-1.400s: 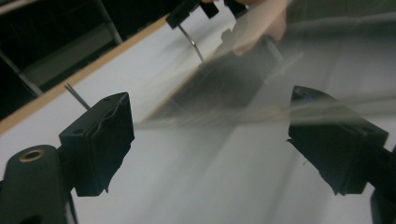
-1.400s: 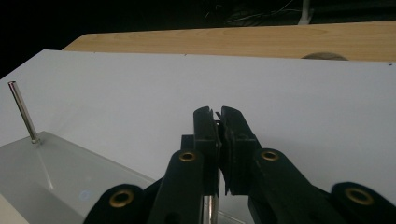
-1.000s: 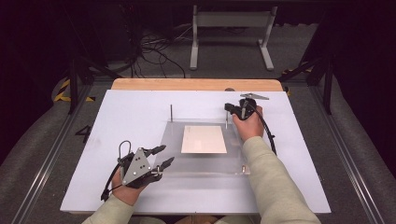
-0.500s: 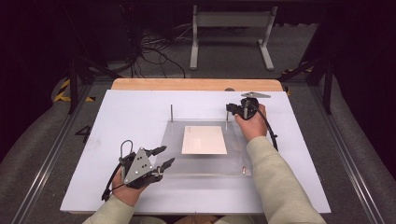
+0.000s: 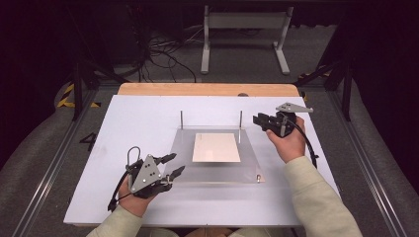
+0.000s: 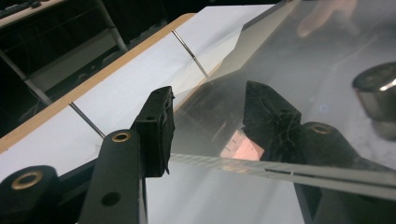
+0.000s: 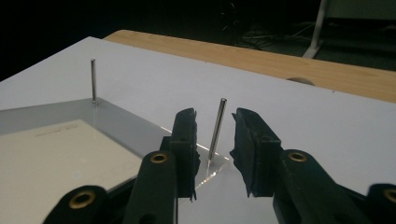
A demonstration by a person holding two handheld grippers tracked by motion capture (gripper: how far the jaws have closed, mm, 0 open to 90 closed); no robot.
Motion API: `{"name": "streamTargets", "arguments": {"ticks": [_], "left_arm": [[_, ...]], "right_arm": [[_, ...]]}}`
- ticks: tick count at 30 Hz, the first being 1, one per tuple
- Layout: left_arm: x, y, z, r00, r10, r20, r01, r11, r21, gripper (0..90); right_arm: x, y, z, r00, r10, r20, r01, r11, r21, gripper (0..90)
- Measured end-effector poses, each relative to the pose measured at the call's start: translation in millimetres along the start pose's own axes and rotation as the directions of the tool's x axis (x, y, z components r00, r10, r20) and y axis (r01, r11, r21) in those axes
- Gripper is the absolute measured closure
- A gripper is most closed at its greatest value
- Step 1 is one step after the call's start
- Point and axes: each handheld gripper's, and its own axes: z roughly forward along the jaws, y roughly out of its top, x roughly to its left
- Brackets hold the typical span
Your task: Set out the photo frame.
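A clear plate [image 5: 247, 168] lies on the white table with a cream sheet [image 5: 216, 147] on it. Two thin metal pins stand at its back corners, the left pin [image 5: 181, 120] and the right pin [image 5: 240, 123]. My right gripper [image 5: 257, 120] hovers just right of the right pin [image 7: 217, 130]; its jaws have just been opening and nothing is between the pads. My left gripper [image 5: 173, 164] stands open at the plate's front left corner. The plate's edge [image 6: 280, 168] runs across between its jaws [image 6: 205, 112]. A small metal nut [image 5: 257, 177] sits at the front right corner.
The white table [image 5: 138, 118] has bare room left and right of the plate. A wooden edge [image 5: 207, 89] runs along its back. Behind it on the floor stand a metal frame [image 5: 244, 29] and cables [image 5: 163, 54].
The right gripper has let go of the back right pin, opened, and drawn back to the right and up. The left gripper has not moved.
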Motion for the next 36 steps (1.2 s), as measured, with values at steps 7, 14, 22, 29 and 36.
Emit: {"name": "streamTargets", "arguments": {"ticks": [7, 14, 22, 29, 36], "left_arm": [[1.1, 1.0, 0.2, 1.0000, 0.000, 0.005, 0.000, 1.0000, 0.000, 52.1], [2.1, 0.9, -0.1, 0.9998, -0.009, 0.018, 0.009, 1.0000, 0.005, 51.6], [2.3, 1.4, -0.2, 0.9997, -0.013, 0.020, 0.013, 0.9999, 0.008, 51.3], [1.5, 1.1, -0.1, 0.9997, -0.011, 0.020, 0.010, 0.9999, 0.012, 51.2], [1.4, 1.0, -0.1, 0.9998, -0.009, 0.019, 0.009, 0.9999, 0.012, 51.2]], "right_arm": [[16.2, -5.9, -45.9, 0.9988, -0.031, -0.037, 0.029, 0.998, -0.049, 62.8], [27.9, -14.3, -77.4, 0.9970, -0.043, -0.064, 0.038, 0.996, -0.084, 54.7], [49.8, -29.1, -109.9, 0.9980, -0.053, -0.035, 0.049, 0.993, -0.103, 46.4], [68.5, -40.6, -110.4, 0.9897, -0.116, -0.083, 0.112, 0.992, -0.052, 46.3], [70.1, -51.9, -115.9, 0.9858, -0.143, -0.089, 0.141, 0.990, -0.029, 44.7]]}}
